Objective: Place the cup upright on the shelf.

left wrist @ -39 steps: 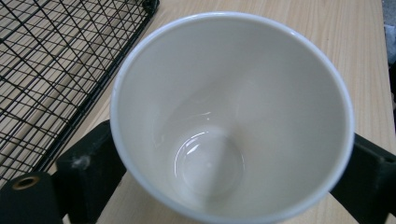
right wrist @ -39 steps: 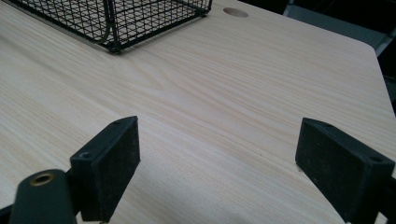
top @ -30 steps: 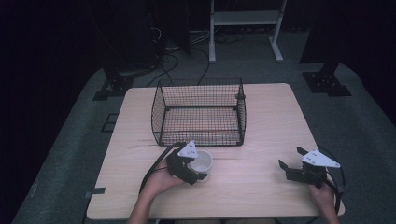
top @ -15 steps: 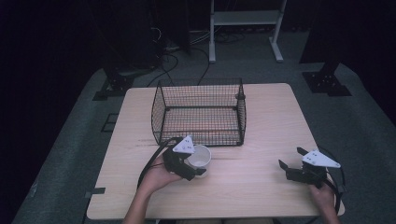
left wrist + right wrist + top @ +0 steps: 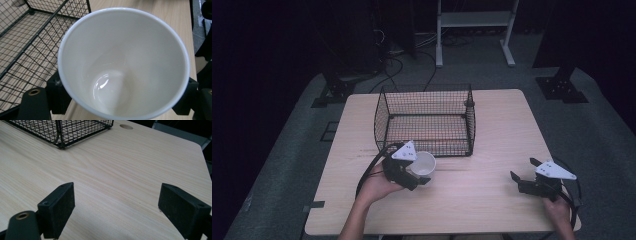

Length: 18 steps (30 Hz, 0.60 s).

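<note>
A white cup [image 5: 422, 163] is held in my left gripper [image 5: 417, 172], lifted just in front of the black wire basket [image 5: 427, 120]. In the left gripper view the cup [image 5: 122, 65] has its empty glossy inside facing the camera, with one black jaw on each side of its wall and the basket [image 5: 27, 37] at the left. My right gripper [image 5: 523, 174] rests low at the table's front right, jaws wide apart. Between its black pads [image 5: 62, 205] lies only bare wood, in the right gripper view [image 5: 125, 217].
The light wooden table [image 5: 497, 130] has the basket at its middle back. A round cable hole [image 5: 126, 126] lies near the far edge. Dark stands, cables and a white frame [image 5: 474, 20] sit on the floor beyond the table.
My left gripper has carried the cup a little up and toward the basket's front wall. The right gripper has stayed where it was.
</note>
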Available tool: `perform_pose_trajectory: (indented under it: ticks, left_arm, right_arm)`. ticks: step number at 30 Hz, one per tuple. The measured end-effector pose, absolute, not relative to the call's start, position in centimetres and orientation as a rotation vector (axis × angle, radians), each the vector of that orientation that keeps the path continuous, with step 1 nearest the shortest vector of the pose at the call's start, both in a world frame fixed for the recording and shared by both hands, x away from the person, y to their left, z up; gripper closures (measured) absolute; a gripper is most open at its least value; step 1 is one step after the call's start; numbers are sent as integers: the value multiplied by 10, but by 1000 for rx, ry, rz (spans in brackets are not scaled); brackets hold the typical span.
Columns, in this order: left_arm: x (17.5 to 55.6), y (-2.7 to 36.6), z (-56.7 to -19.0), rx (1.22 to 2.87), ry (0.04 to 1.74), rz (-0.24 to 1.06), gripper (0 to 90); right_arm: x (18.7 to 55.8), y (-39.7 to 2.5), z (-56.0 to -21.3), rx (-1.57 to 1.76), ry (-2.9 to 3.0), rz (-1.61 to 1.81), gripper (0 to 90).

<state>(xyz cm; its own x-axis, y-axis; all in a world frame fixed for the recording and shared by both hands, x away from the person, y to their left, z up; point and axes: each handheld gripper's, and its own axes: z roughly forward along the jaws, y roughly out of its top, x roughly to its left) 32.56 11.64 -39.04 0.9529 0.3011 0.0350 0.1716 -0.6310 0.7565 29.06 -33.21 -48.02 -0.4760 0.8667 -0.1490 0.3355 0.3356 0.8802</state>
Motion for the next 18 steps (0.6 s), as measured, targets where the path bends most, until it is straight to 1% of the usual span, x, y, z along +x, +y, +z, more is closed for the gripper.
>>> perform_pose_trajectory:
  ticks: [18]
  left_arm:
    - [341, 127, -369, 2271, 332, 184, 209]
  right_arm:
    - [291, -333, -480, 1058, 1972, 1093, 131]
